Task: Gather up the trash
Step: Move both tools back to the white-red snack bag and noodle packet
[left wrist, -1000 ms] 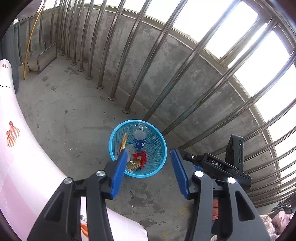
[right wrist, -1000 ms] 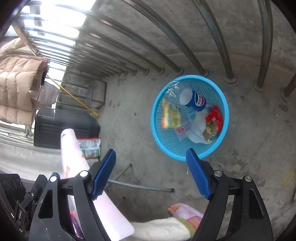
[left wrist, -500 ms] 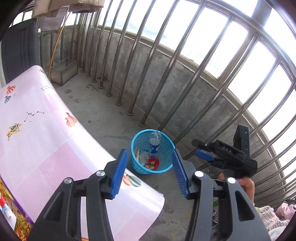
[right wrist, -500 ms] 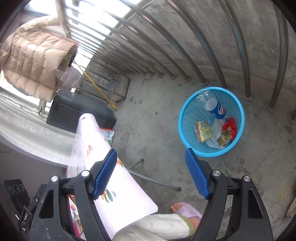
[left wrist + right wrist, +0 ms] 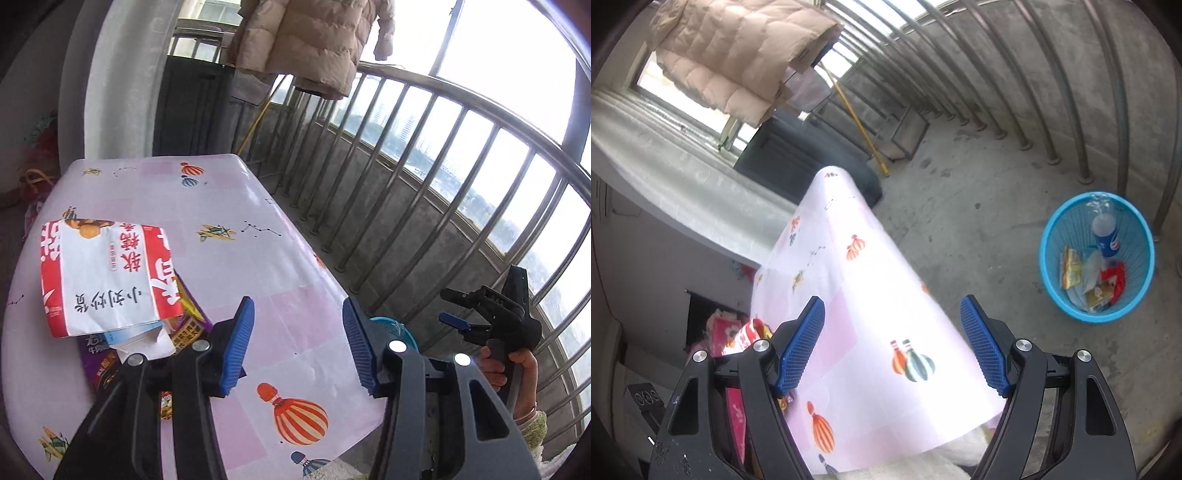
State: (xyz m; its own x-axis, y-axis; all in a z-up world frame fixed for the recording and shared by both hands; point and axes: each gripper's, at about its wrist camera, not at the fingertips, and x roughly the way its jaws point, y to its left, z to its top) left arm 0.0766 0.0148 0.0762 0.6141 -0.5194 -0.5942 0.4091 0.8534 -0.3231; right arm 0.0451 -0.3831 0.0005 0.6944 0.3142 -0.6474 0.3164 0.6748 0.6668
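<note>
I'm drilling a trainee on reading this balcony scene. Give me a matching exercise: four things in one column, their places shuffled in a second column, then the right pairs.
Things:
1. red-and-white paper snack bag
2. blue-labelled plastic cola bottle
3. beige quilted down jacket
4. round blue plastic mesh basket

Places:
A. hanging up above the railing
B. standing on the concrete floor by the railing bars
C. lying on the pink balloon-print tablecloth
D. inside the basket

Pairs: 1-C, 2-D, 3-A, 4-B
</note>
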